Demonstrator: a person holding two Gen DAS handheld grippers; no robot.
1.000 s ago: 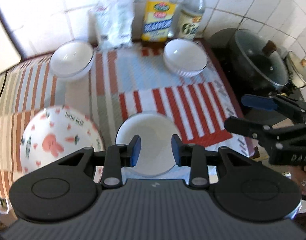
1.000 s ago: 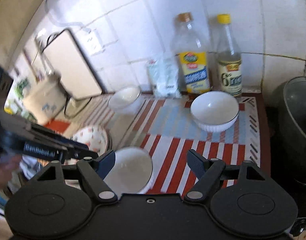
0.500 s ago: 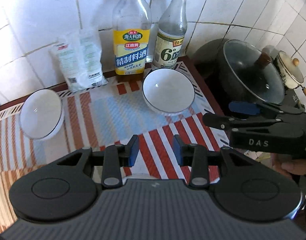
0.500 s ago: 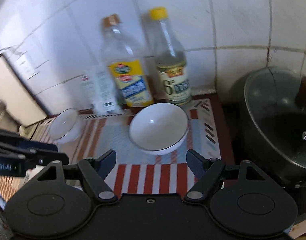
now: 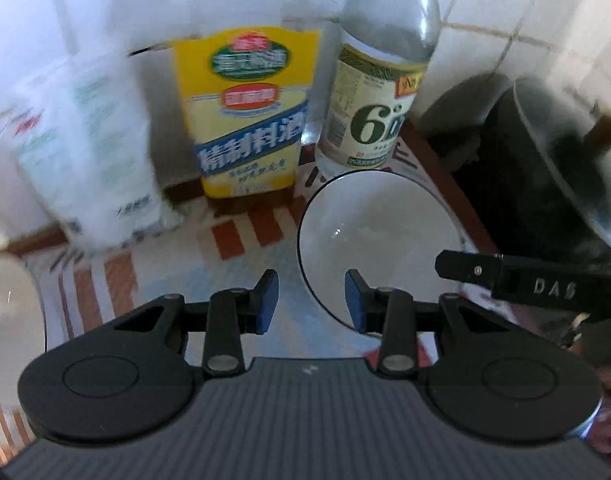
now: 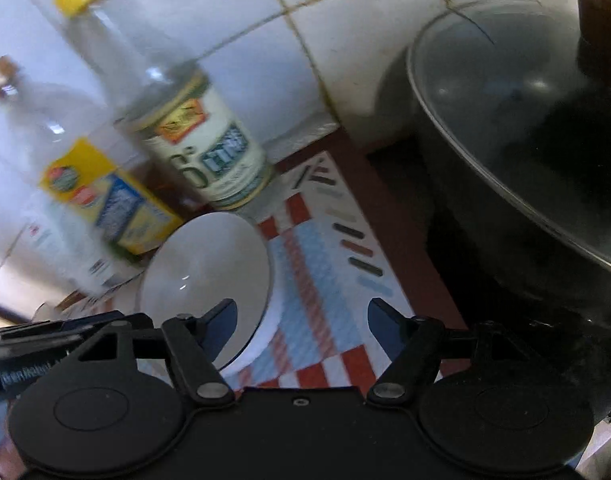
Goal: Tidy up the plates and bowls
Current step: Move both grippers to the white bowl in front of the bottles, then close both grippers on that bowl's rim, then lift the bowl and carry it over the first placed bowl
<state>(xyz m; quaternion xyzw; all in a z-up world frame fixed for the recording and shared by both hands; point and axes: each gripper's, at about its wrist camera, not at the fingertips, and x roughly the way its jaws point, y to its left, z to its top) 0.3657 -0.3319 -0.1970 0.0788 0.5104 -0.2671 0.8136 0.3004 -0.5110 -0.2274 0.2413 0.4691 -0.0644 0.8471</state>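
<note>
White glazed ceramic, the round bowl [image 5: 379, 240] sat on the striped red, white and blue mat [image 5: 241, 236] at the back right corner of the counter, just in front of two glass bottles: one with a yellow label [image 5: 247, 112], one with a pale label [image 5: 371, 112]. A dark pot under a glass lid [image 6: 517, 120] stood off the mat, just past the counter's right edge.

The bowl lay ahead of both claws. The left claw [image 5: 311, 300] straddled its near-left rim: the right blue pad appeared to overlap the bowl's inside, the left pad hung outside over the mat, with no clear contact visible. Its jaws stood partly open and empty. The right claw [image 6: 301, 324] approached from the bowl's right side; its left pad lay over the bowl's near rim, its right pad over bare mat. Its jaws were wide and closing, pressing on nothing.

Being round, the bowl offered no long axis. The left claw looked nearer to a rim pinch.
</note>
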